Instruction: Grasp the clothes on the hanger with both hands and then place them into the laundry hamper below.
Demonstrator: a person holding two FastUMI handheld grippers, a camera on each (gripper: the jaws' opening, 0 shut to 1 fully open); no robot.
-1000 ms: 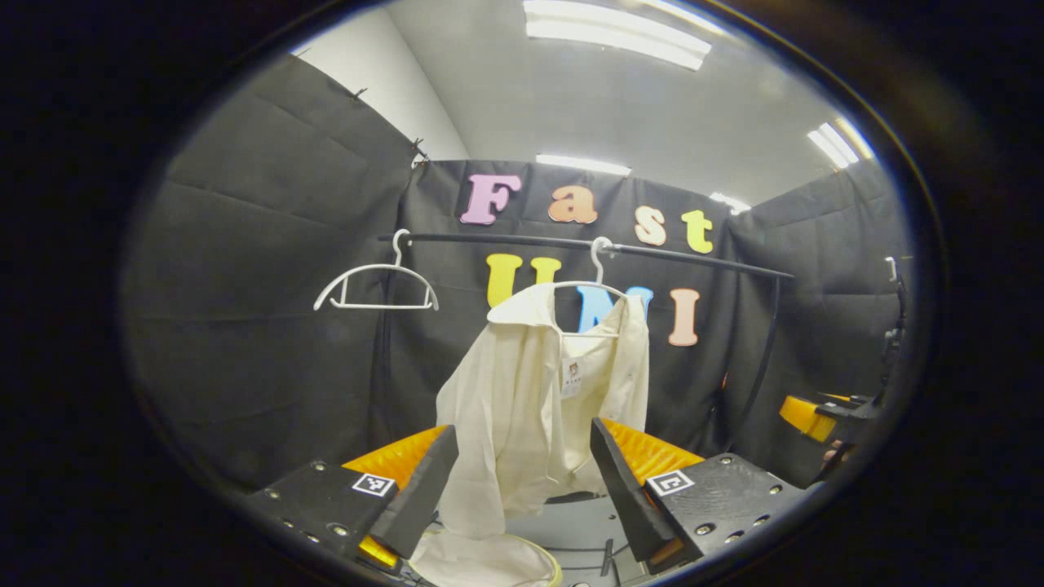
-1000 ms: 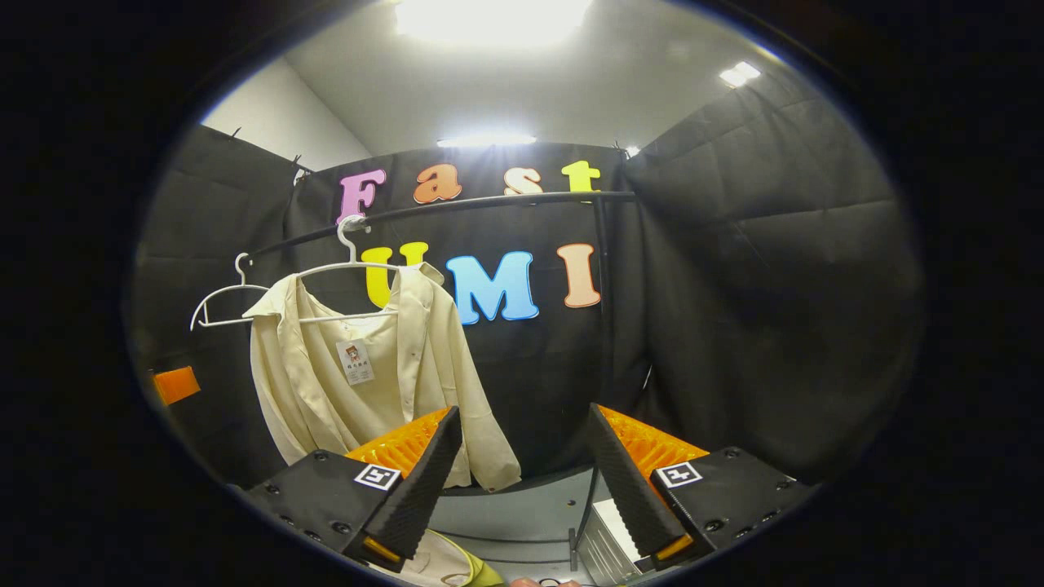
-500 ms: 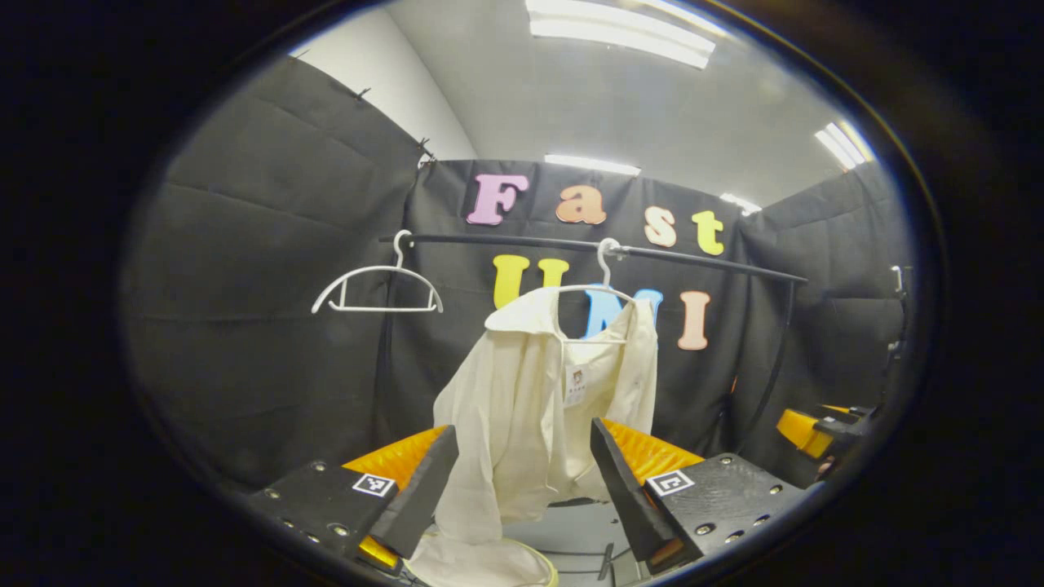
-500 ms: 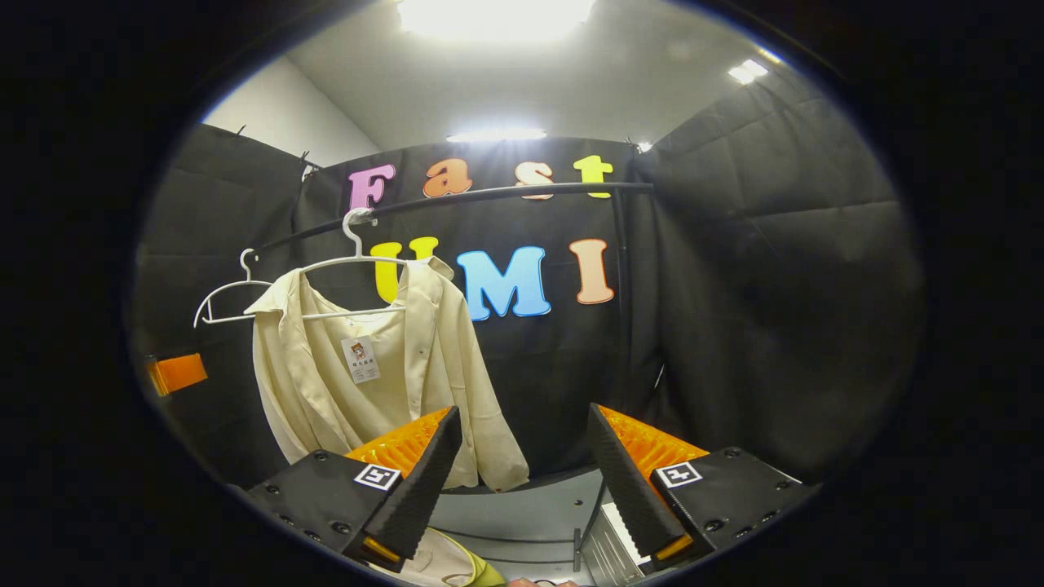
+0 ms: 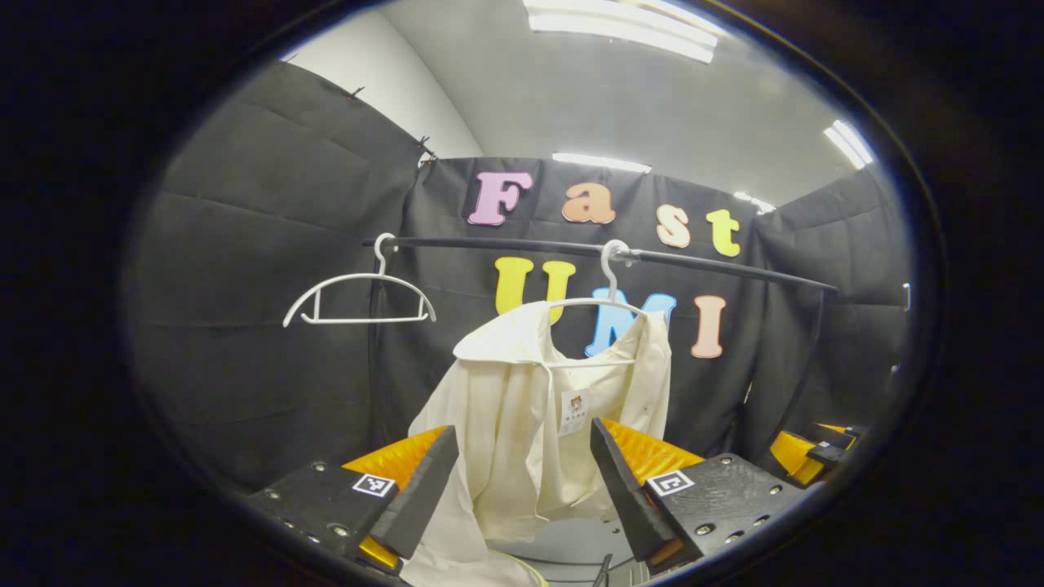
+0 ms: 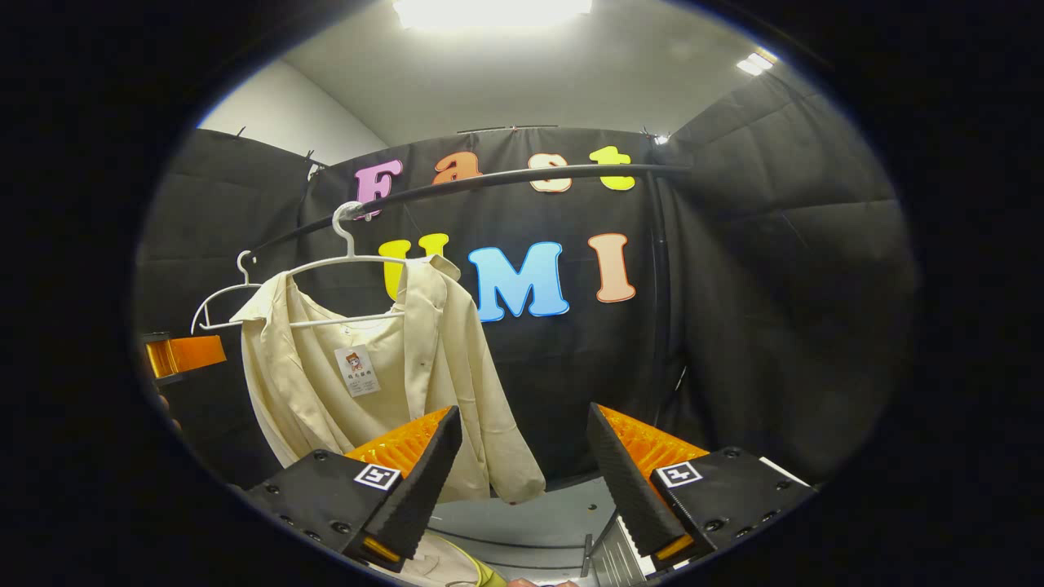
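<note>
A cream shirt (image 5: 522, 408) hangs on a white hanger (image 5: 608, 281) from a black rail (image 5: 489, 243). My left gripper (image 5: 524, 432) is open, and the shirt's lower half shows between its fingers, farther off. In the right gripper view the shirt (image 6: 391, 375) hangs left of centre on its hanger (image 6: 347, 261). My right gripper (image 6: 524, 412) is open, with the shirt's right sleeve beside its left finger. The hamper's yellow-green rim (image 6: 481, 575) peeks out at the bottom edge. The orange right gripper (image 5: 803, 456) sits at the far right of the left gripper view.
An empty white hanger (image 5: 359, 289) hangs on the rail left of the shirt. The rack's upright post (image 6: 661, 285) stands right of the shirt. A grey floor panel (image 6: 530, 522) lies under the rack. The orange left gripper (image 6: 183, 355) shows at the left edge.
Both cameras have moved closer to the rack, so the shirt looks larger in both views. Both grippers have stayed open.
</note>
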